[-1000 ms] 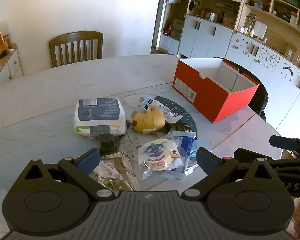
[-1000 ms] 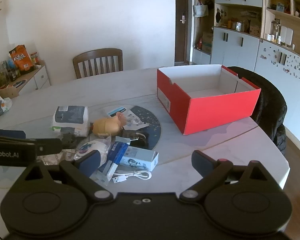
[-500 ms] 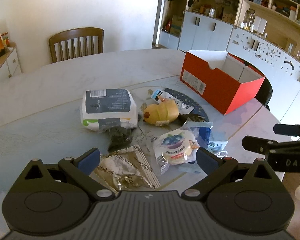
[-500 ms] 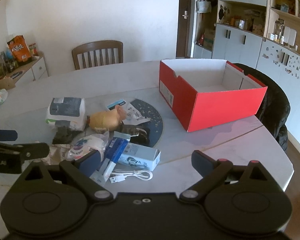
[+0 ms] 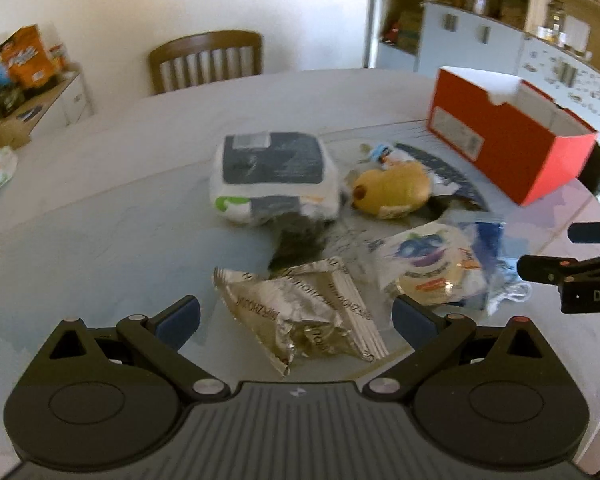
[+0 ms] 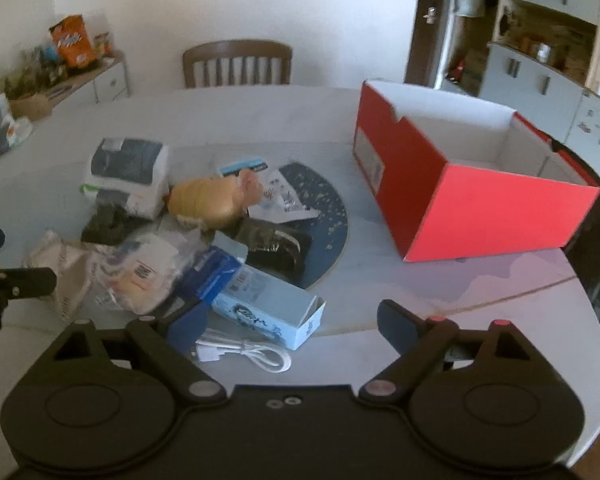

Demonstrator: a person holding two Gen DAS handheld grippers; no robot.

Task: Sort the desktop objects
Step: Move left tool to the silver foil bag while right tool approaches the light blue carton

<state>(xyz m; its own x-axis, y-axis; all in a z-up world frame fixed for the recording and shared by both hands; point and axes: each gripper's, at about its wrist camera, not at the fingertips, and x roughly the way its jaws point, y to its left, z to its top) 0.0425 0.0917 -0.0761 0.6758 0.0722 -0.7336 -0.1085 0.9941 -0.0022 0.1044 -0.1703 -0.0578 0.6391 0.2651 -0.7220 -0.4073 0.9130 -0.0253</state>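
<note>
Both grippers have sunk toward the clutter on the round marble table [image 6: 400,276], the right gripper [image 6: 288,320] just narrowing its still-spread jaws over a white coiled cable [image 6: 252,354]. An open red cardboard box [image 6: 472,200] stands well apart at the right. The left gripper [image 5: 296,316], jaws wide, straddles a crumpled silver foil packet [image 5: 300,312] without touching it.

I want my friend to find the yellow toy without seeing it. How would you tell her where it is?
Start at the big red box on the round table, then look left to the pile of packets. The yellow toy lies in the middle, beside the white and navy wrapped pack. It is the only plump, soft, rounded thing there; its neighbours are packets and boxes.
</note>
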